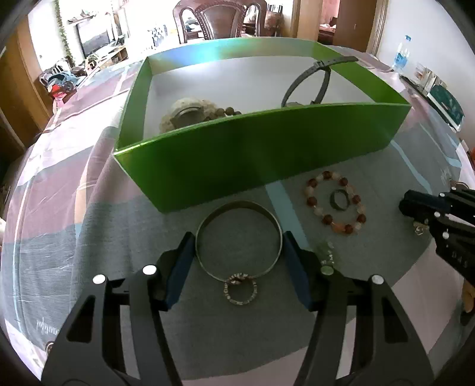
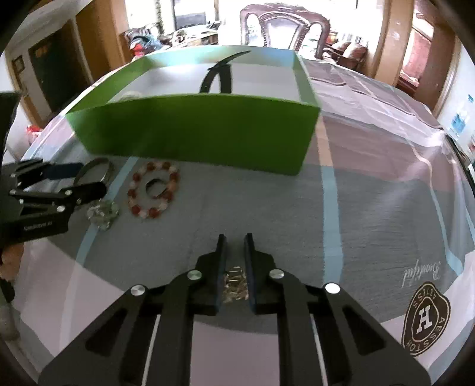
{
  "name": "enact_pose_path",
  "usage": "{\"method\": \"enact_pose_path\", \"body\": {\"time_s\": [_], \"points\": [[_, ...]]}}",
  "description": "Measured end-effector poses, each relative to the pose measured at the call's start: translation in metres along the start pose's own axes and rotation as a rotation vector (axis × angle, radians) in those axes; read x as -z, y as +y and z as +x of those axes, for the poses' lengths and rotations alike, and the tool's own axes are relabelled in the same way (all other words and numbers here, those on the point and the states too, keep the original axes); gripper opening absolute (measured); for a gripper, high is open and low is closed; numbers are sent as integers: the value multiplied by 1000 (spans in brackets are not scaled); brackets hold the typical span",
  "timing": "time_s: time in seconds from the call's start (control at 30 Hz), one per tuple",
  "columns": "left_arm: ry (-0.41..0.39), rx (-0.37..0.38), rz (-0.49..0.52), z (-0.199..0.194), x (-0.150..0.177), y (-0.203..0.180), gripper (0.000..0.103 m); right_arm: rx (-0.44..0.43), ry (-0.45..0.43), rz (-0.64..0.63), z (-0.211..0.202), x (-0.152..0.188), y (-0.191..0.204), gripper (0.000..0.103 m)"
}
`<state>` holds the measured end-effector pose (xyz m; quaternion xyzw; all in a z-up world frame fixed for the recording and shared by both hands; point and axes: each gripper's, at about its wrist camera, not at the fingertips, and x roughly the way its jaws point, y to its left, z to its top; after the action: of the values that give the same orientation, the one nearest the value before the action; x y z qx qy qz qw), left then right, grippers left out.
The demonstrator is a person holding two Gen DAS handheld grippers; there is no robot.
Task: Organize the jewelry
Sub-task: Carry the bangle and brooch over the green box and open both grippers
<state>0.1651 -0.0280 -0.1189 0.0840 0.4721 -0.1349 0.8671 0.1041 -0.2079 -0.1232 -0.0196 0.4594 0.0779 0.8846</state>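
Observation:
A green box [image 1: 255, 154] stands on the table with a dark watch [image 1: 308, 86], a bead string and a pale piece inside. My left gripper [image 1: 239, 246] is open, its fingers on either side of a metal bangle [image 1: 207, 219] lying on the cloth; a small studded ring [image 1: 240, 289] overlaps the bangle's near edge. A red-and-white bead bracelet [image 1: 335, 205] with a dark ring [image 1: 340, 200] inside it lies to the right. My right gripper [image 2: 236, 240] is nearly shut around a small gold chain [image 2: 234, 285] deep between its fingers.
A clear crystal piece [image 2: 102, 213] lies beside the left gripper [image 2: 74, 181]. The box [image 2: 207, 130] stands just behind the jewelry. A chair [image 2: 285, 26] stands beyond the table. A water bottle [image 1: 400, 56] and boxes are at the far right.

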Motion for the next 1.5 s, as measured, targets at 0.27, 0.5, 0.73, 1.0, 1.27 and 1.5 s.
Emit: {"method": "enact_pose_path", "body": {"time_s": [0.27,0.5,0.73,1.0,1.27,1.5], "points": [[-11,2,-2,2,-1,5,63,-20,31,-44,-14,6,5,62],[-16,4,-2,2,0,5,63,8,76,-38,-12,17,4,58],[-22,-1,4,1,1,5,59,2,57,-6,-13,18,-6,21],[-73,-15,2,-24,2,2,59,1,24,-17,-31,3,-1,21],[-209,6,9,-84,-27,10,59,-29,-111,-40,-63,-50,8,21],[-200,0,-43,-65,-86,25,59,-14,-96,93,-20,-114,-19,21]]}}
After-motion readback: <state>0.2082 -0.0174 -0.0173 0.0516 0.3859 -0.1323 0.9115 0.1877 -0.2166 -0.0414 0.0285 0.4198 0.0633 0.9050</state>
